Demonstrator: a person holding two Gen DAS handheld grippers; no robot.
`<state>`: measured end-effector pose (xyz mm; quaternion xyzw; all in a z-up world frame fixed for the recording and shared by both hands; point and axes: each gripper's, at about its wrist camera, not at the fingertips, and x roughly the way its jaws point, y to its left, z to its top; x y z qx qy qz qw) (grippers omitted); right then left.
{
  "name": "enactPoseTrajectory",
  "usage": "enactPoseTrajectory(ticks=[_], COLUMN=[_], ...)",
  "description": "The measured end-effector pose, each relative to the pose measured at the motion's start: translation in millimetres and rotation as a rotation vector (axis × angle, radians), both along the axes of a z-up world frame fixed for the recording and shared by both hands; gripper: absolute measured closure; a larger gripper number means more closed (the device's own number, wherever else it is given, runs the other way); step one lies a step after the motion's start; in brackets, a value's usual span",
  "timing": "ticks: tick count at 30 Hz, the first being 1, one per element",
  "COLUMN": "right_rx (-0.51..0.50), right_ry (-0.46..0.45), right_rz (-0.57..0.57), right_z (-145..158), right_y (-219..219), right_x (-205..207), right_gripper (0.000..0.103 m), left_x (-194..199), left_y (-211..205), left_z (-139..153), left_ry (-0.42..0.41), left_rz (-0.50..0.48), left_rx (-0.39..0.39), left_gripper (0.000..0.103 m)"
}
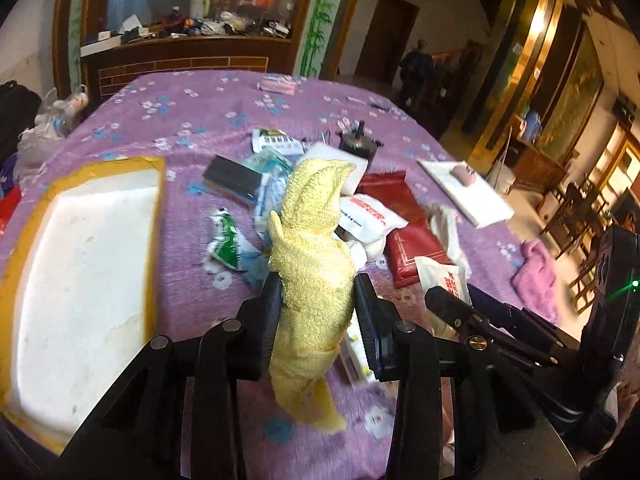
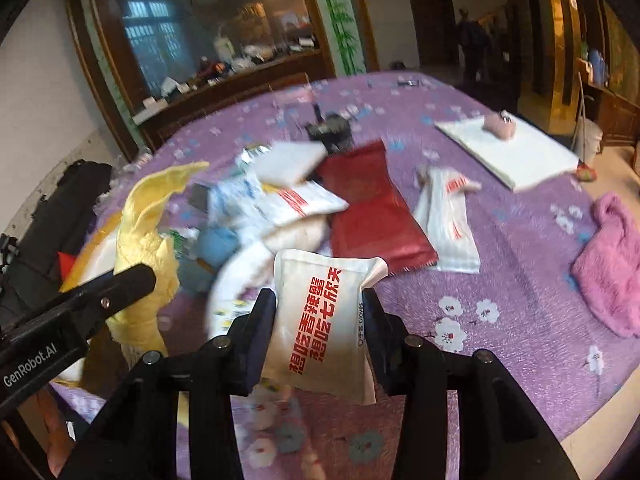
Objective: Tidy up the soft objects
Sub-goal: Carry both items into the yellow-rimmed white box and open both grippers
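A yellow knitted cloth (image 1: 316, 280) stands bunched between the two black fingers of the left gripper (image 1: 318, 300), which is clamped on its middle; the cloth's top flops over the clutter behind and its tail hangs below the fingers, clear of the purple flowered bedspread (image 1: 192, 288). In the right wrist view the same cloth shows at the left edge, pinched by that gripper's arm.

The right gripper (image 2: 320, 312) is closed on a white packet with red Chinese lettering (image 2: 324, 320), both pads pressing its sides, the packet lifted and tilted above the bedspread.

Just behind the two held pieces lies the heap they sit over: a second white packet with red print (image 2: 296, 200), a dark red pouch (image 2: 372, 204), a white foam pad (image 2: 288, 162), a long white wrapper with red stripes (image 2: 448, 220), a green-and-white sachet (image 1: 226, 240) and a dark block (image 1: 236, 180). A small black device (image 1: 360, 142) stands upright at the far edge of the heap.

To the left, a white foam tray with a yellow taped rim (image 1: 154, 216) rests on the bedspread, nothing visible in it. To the right lie a pink fuzzy cloth (image 2: 612, 264) and, farther back, a white board (image 2: 532, 156) bearing a small pink lump (image 2: 500, 126).

Beyond the bed, a cluttered wooden counter (image 1: 180, 46) runs below a window.
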<state>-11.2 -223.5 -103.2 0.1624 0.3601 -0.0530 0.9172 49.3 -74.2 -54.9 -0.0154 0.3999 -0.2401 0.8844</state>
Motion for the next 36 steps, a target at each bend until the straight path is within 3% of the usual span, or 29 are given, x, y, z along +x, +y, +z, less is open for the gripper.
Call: enactPoseTrajectory(ticks=[6,12,20,29,36], right_rx=[-0.014,0.109,0.087,-0.008,-0.077], right_ry=[-0.099,-0.173,-0.090,-0.040,0.006], right_rz=[0.080,0.312,0.586,0.655,0.626], right_z=[30,45,30,9,-8], right_y=[23,60,162,220,230], right_x=[-14,-7,39,74,71], right_gripper=[0.060,0.060,0.060,0.059,0.055], left_x=[-22,-27,-5,43,53], left_y=[45,106,173,216,210], left_z=[27,46,19,-14,-40], left_ry=[0.003,-0.025,0.015,0.094,0.179], left_rz=[0.050,0.206,0.383,0.456,0.430], left_rx=[-0.074,-0.048,-0.027,-0.025,0.005], left_gripper=[0.067,0.067,0.067,0.067,0.066])
